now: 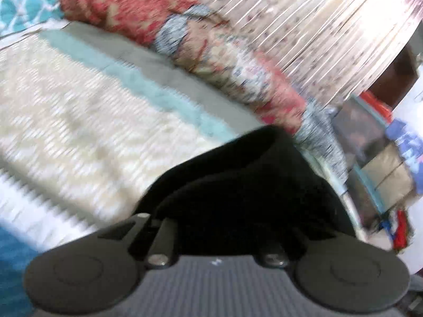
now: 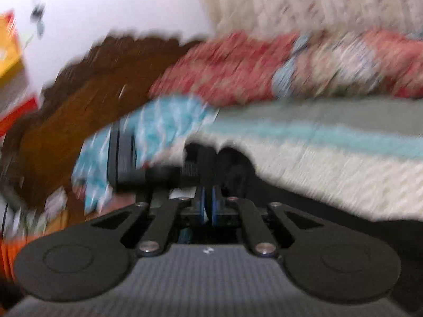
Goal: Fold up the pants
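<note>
Both wrist views are smearing with motion blur; detail is limited.

Left wrist view: black pants (image 1: pixel 238 185) are bunching up right in front of the left tongs (image 1: pixel 208 227), draping over the fingers so the tips are hiding under the cloth. The jaws are standing narrow, and the fabric is sitting between them and over them; the pads look to be pinching the cloth, though the fold is covering the contact itself. The pants are lying on the bed, on a cream knitted blanket (image 1: pixel 79 111) with a pale blue stripe (image 1: pixel 148 87) running across it. Beyond the stripe a grey-green sheet (image 1: pixel 148 55) is showing, and behind that a red-and-cream patterned quilt (image 1: pixel 137 8) is lying heaped along the far edge. A patterned curtain (image 1: pixel 317 26) is hanging behind the quilt. A teal pillow (image 1: pixel 23 2) is sitting at the upper left corner.

Right wrist view: the right tongs (image 2: pixel 208 169) are standing nearly closed, blue pads (image 2: pixel 215 206) almost meeting. Dark cloth (image 2: pixel 238 163) is lying around the fingertips, and dark pants fabric is stretching away to the right under the blanket edge. Whether cloth is actually caught between the pads cannot be told through the blur. A brown wooden headboard (image 2: pixel 79 100) is standing at left.
</note>
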### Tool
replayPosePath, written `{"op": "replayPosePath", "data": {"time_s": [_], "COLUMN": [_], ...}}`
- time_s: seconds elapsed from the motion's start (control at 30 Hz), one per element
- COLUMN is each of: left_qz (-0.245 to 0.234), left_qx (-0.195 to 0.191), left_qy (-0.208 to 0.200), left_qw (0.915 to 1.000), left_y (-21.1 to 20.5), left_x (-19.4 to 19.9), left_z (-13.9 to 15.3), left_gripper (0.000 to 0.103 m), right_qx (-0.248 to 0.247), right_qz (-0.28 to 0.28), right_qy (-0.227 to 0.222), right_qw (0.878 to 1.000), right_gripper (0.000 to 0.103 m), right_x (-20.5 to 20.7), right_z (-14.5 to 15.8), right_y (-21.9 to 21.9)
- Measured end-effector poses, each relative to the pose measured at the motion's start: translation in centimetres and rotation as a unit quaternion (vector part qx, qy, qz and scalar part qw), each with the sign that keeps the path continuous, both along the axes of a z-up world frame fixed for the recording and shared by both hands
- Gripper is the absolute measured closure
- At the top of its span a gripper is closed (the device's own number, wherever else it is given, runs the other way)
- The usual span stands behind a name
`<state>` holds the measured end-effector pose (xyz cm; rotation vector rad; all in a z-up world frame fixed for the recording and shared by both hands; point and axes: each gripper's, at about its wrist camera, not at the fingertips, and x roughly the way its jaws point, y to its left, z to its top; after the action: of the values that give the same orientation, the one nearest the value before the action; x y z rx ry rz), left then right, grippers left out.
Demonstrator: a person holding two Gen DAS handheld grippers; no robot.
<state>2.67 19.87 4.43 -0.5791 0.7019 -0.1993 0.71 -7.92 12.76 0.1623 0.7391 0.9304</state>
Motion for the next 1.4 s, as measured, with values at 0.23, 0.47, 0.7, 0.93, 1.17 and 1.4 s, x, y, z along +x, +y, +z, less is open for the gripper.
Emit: {"op": "replayPosePath", "data": {"time_s": [0.23, 0.47, 0.7, 0.93, 1.17, 1.4], "left_qz": [-0.033, 0.041, 0.001, 0.007, 0.048, 0.08], "left_qx": [0.07, -0.054, -0.077, -0.014, 0.025, 0.092], "left_qy": [0.029, 0.055, 0.059, 0.088, 0.068, 0.042], "left_qw": [0.9966, 0.9962, 0.9953, 0.996, 0.9962, 0.9917], "left_y": [1.2, 5.7, 2.8, -0.4, -1.0, -1.6], "left_x": [-7.1, -10.3, -6.6, -2.8, -3.5, -9.2], "left_z": [-1.3, -0.8, -1.5, -3.4, -2.3, 0.5], "left_gripper": [0.039, 0.019, 0.005, 0.001, 0.07, 0.073], "right_qx": [-0.089, -0.065, -0.078, -0.059, -0.055, -0.024], "right_qz": [0.072, 0.045, 0.034, -0.019, -0.119, -0.144], "right_qy": [0.05, 0.014, 0.047, 0.106, 0.115, 0.178], "right_qw": [0.992, 0.997, 0.995, 0.992, 0.985, 0.973], "right_gripper": [0.085, 0.076, 0.078, 0.076, 0.075, 0.075], "right_x": [1.3, 2.1, 4.2, 6.6, 5.7, 6.4], "right_z": [-4.0, -1.9, -6.0, -8.3, -8.6, -12.5], "right_y": [3.1, 3.1, 8.1, 7.9, 2.3, 2.0]}}
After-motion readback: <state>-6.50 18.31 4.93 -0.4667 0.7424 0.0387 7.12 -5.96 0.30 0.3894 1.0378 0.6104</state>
